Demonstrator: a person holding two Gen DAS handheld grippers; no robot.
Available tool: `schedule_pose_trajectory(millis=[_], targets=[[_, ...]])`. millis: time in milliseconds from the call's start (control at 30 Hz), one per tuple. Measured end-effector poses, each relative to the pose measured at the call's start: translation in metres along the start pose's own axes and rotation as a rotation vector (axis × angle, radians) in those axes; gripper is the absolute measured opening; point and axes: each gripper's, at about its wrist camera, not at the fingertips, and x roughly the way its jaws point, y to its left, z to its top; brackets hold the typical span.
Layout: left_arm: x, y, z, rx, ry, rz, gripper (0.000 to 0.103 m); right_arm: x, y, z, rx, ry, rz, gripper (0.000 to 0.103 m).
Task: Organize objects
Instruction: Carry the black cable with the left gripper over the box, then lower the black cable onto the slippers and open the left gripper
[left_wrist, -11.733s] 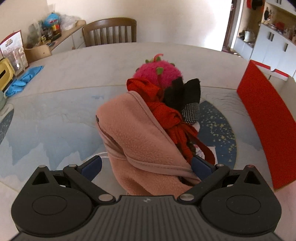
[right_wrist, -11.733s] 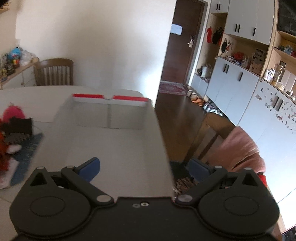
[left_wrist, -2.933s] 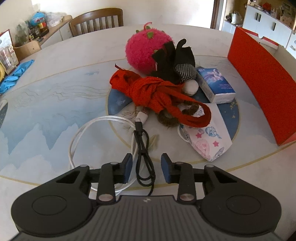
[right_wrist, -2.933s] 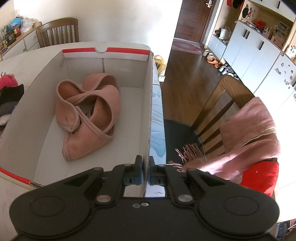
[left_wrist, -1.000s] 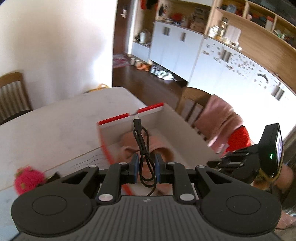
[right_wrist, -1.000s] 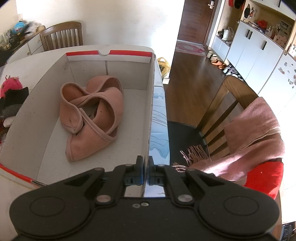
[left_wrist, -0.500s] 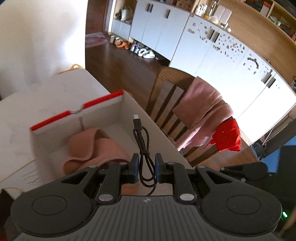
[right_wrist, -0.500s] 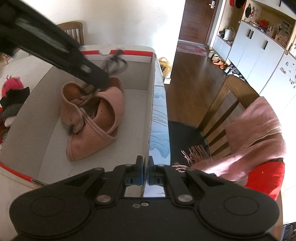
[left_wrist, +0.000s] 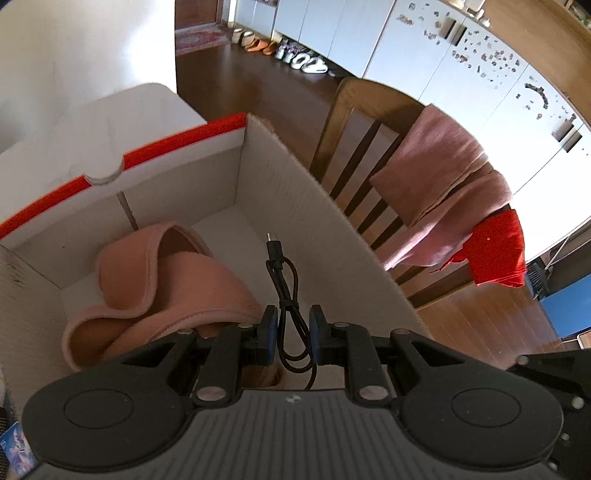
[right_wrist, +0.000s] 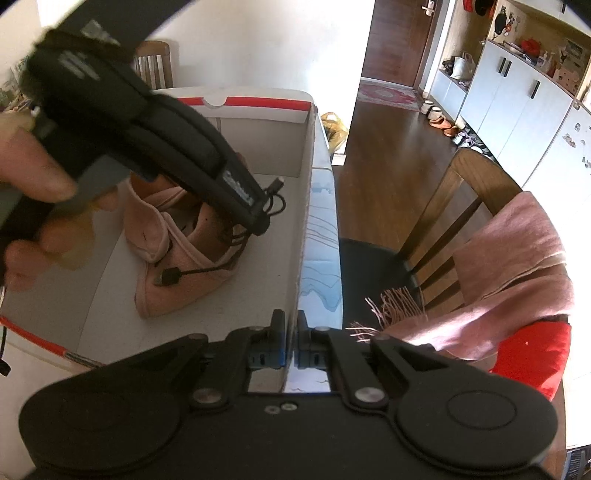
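My left hand-held gripper (left_wrist: 291, 334) pinches the black cable (left_wrist: 282, 280) over the box (left_wrist: 303, 177); my right hand-held gripper (right_wrist: 291, 345) clamps the box wall.

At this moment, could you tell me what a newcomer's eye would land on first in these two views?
First, the coiled black cable pinched in the left gripper, hanging over the open white box with its red-edged far wall. Next, the pink fleece wrap crumpled on the box floor. The right gripper is clamped on the box's near side wall, beside a wooden chair draped in pink cloth.
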Motion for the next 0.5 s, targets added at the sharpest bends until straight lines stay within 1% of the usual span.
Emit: schedule_pose_trajectory(millis=[167,267,500], targets=[[0.016,0.004,-0.002,0.011,0.038,0.022,0.017,0.0,0.0,0.0,-0.01,0.003,0.0,0.004],[0.024,0.007,-0.004,0.011,0.076,0.022,0.017,0.0,0.0,0.0,-0.011,0.005,0.002,0.004],[0.025,0.015,-0.009,-0.01,0.096,0.014,0.017,0.001,0.0,0.0,-0.012,0.005,0.001,0.004]])
